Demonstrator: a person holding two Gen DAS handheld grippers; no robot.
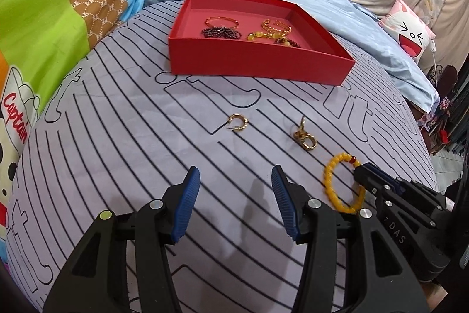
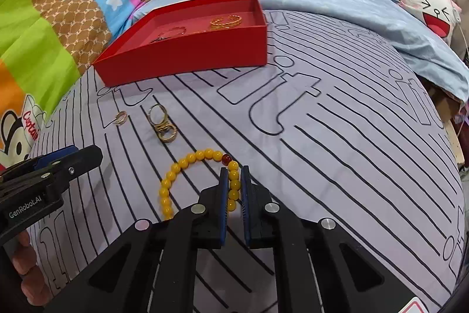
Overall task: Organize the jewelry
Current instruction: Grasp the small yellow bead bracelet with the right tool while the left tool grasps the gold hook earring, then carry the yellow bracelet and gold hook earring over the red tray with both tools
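Observation:
A yellow bead bracelet (image 2: 190,159) with one red bead lies on the striped sheet. My right gripper (image 2: 234,169) is shut on its right side, several beads pinched between the blue pads; the same bracelet (image 1: 328,175) and right gripper (image 1: 362,166) show in the left wrist view. My left gripper (image 1: 234,170) is open over bare sheet, nothing between its fingers. Ahead lie a gold hoop earring (image 1: 238,122) and a cluster of gold rings (image 1: 304,137). The red box (image 1: 258,57) beyond them holds gold bangles and dark and yellow bead pieces.
The bed carries a striped grey sheet, with a light blue blanket (image 1: 366,19) behind the box. A colourful cartoon quilt (image 1: 44,34) rises on the left and a cat-face pillow (image 1: 410,31) sits at the right. A hand (image 2: 26,269) holds the left gripper (image 2: 85,153).

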